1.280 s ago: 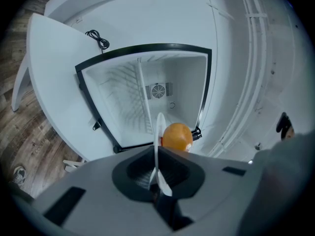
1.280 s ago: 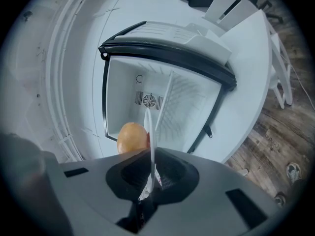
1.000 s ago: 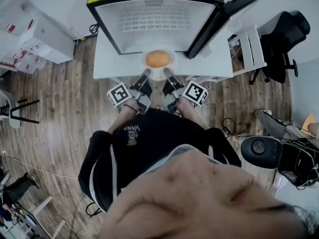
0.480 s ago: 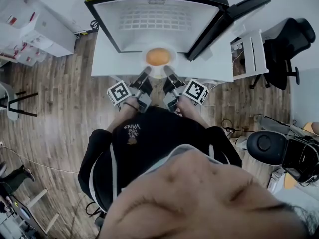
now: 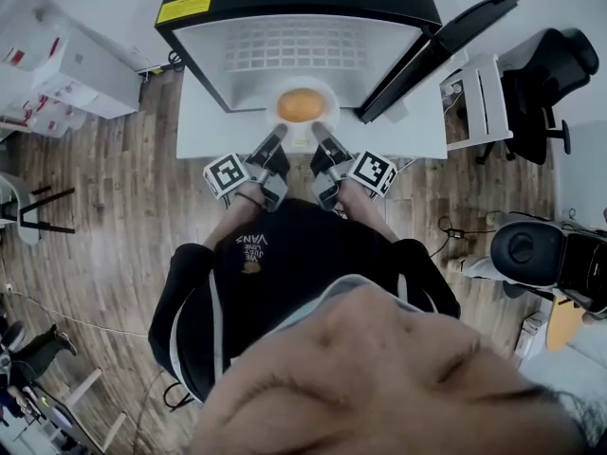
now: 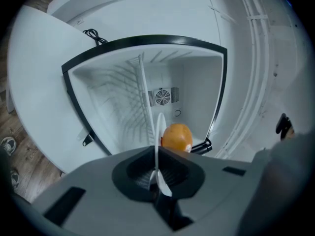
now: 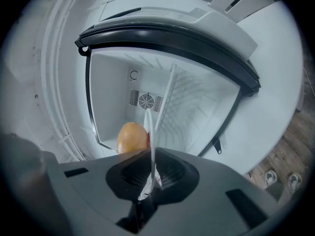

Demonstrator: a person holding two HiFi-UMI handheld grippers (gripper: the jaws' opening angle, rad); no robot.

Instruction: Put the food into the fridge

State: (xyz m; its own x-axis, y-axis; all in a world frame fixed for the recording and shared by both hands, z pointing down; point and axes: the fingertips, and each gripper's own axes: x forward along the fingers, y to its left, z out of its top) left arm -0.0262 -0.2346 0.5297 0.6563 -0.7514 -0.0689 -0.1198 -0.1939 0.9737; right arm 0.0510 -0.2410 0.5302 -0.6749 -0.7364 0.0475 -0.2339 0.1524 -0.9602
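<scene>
Food (image 5: 300, 105), round and orange, sits on a white plate (image 5: 329, 100) right at the open mouth of the fridge (image 5: 285, 8). The left tool (image 5: 274, 140) is pinched tight on the plate's rim on one side. The right tool (image 5: 321, 134) is pinched tight on the other side. The fridge stands on a white worktop (image 5: 204, 121).

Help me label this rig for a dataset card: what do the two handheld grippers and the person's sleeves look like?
The left gripper and right gripper are grey-bodied with dark, narrow jaws tapering forward. Each carries a white cube printed with black square markers. The person wears a black long-sleeved top with thin white stripes down the sleeves.
</scene>
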